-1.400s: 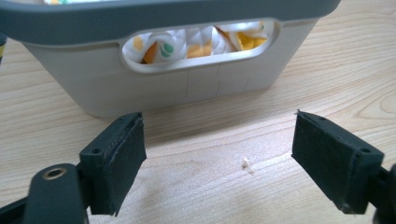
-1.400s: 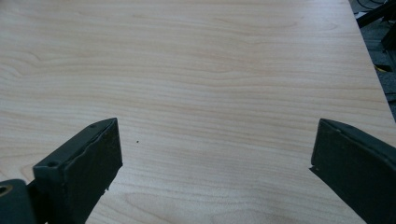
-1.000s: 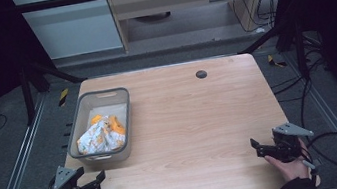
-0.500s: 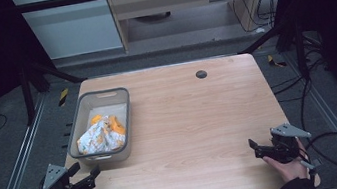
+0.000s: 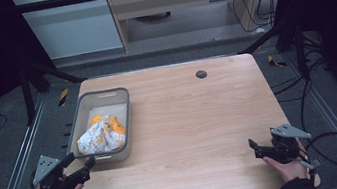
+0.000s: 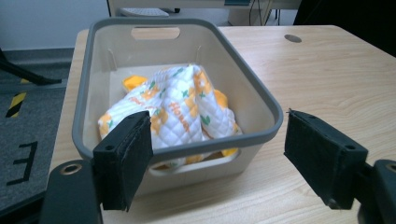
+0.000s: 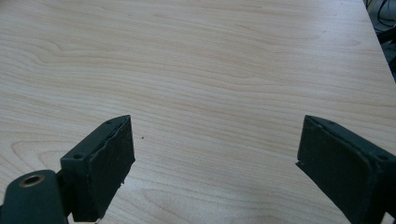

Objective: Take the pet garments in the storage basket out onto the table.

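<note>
Resting at the left-centre of the high view, the grey plastic bin [image 5: 80,115] holds a crumpled white-and-orange quilted cloth [image 5: 98,137]. The left gripper [image 5: 81,171], lower left, has its jaws spread and empty just beside the bin's near wall. The right gripper [image 5: 256,147], lower right, has its jaws spread over bare bench [image 5: 195,120].

Grey bin [image 6: 273,109], white/orange quilted cloth [image 6: 180,107] w/ green specks.
</note>
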Tool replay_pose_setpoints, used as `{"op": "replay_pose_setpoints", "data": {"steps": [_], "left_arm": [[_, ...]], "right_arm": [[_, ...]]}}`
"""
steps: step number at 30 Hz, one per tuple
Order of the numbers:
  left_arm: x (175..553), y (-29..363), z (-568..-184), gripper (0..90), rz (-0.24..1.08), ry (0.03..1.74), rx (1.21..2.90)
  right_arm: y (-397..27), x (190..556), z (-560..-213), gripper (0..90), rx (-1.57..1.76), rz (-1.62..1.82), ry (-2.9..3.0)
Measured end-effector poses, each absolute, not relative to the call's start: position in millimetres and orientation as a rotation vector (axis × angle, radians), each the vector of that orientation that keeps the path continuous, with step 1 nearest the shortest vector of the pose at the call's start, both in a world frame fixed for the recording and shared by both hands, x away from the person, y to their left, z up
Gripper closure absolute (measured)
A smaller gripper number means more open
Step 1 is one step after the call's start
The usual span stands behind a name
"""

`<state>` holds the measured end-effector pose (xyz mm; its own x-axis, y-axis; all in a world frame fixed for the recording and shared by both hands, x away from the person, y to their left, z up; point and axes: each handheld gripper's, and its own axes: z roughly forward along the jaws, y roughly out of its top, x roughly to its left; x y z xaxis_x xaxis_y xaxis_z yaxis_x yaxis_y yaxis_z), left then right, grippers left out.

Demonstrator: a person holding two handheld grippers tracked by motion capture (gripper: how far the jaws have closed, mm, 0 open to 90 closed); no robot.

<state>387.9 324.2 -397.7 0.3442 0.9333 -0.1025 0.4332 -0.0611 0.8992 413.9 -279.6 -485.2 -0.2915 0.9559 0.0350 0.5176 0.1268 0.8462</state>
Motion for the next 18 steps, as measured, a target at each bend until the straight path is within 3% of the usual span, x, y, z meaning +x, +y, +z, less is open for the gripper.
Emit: {"op": "replay_pose_setpoints", "data": {"steps": [18], "left_arm": [[411, 313, -366, 22.5, 0.678, 1.185, 1.741]], "right_arm": [[-280, 414, -487, 10.9, 1.408, 1.056, 1.88]]}}
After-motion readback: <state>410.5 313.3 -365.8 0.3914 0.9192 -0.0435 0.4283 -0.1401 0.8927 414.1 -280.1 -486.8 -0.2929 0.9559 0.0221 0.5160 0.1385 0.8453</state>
